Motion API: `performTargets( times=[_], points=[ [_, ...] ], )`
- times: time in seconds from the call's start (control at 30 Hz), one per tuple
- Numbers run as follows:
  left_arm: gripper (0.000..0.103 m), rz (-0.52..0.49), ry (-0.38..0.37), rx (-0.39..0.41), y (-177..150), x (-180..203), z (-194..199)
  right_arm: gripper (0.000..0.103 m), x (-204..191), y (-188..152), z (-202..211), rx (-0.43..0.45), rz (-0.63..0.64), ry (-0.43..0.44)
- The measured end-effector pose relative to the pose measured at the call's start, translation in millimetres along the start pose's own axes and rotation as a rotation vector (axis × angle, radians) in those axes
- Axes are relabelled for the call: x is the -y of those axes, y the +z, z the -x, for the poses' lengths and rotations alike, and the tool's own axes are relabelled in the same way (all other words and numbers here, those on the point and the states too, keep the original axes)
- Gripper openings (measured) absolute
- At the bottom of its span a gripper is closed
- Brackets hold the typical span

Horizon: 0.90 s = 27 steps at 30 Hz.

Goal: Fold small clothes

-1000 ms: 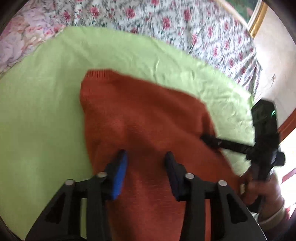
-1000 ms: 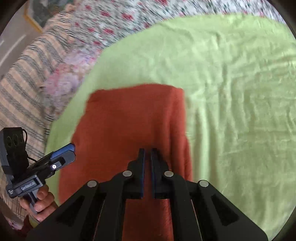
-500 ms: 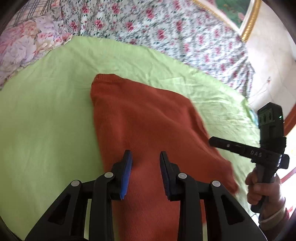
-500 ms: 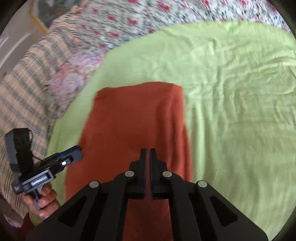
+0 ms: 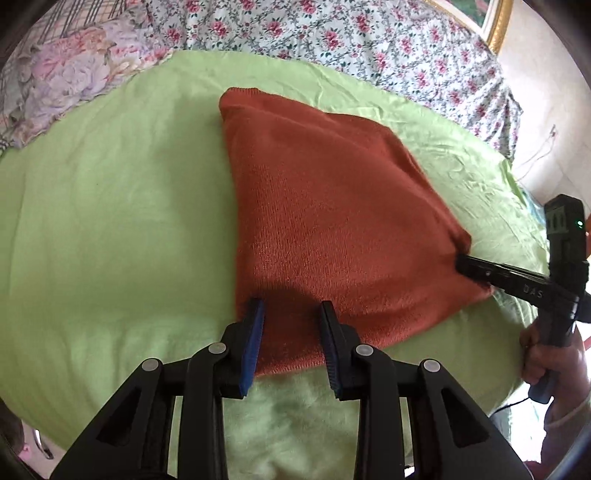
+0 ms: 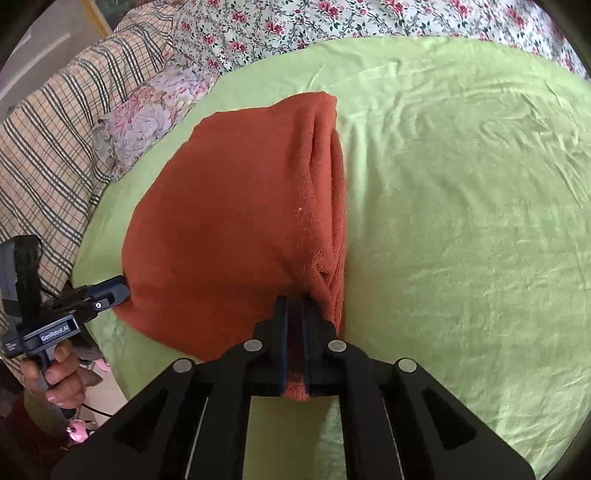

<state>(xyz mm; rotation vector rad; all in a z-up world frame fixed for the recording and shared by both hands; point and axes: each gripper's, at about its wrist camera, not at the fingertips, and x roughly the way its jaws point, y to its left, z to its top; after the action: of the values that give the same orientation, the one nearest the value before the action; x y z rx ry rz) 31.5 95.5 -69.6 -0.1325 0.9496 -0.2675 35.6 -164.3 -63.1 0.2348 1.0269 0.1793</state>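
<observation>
A rust-orange knitted garment (image 5: 332,206) lies folded on a light green sheet (image 5: 110,229); it also shows in the right wrist view (image 6: 229,221). My left gripper (image 5: 291,310) is open, its blue-padded fingers straddling the garment's near edge. My right gripper (image 6: 294,302) is shut on the garment's near right corner, with knit bunched between its jaws. The right gripper also shows in the left wrist view (image 5: 461,264) at the garment's right corner. The left gripper shows in the right wrist view (image 6: 122,291) at the garment's left edge.
The green sheet (image 6: 461,221) covers a bed with a floral bedspread (image 5: 332,33) behind it. A flowered pillow (image 5: 74,81) and a plaid blanket (image 6: 48,147) lie at the left. A gold picture frame (image 5: 498,22) leans at the back right.
Both grippers have pulled back toward the bed's near edge, dragging the garment with them. The left gripper's fingers stand at its near edge instead of over its middle.
</observation>
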Motion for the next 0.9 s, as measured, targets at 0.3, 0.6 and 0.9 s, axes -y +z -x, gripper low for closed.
performTargets(
  times=[0.3, 0.6, 0.9],
  points=[
    [0.060, 0.017, 0.071, 0.002, -12, 1, 4, 0.007, -4, -10, 7, 0.034, 0.000, -0.013],
    [0.061, 0.054, 0.093, 0.004, -30, -7, 23, 0.008, -9, -16, 24, 0.038, 0.006, -0.045],
    [0.065, 0.042, 0.113, -0.014, -38, 0, 35, 0.063, -8, -47, 64, 0.078, -0.019, -0.086]
  ],
)
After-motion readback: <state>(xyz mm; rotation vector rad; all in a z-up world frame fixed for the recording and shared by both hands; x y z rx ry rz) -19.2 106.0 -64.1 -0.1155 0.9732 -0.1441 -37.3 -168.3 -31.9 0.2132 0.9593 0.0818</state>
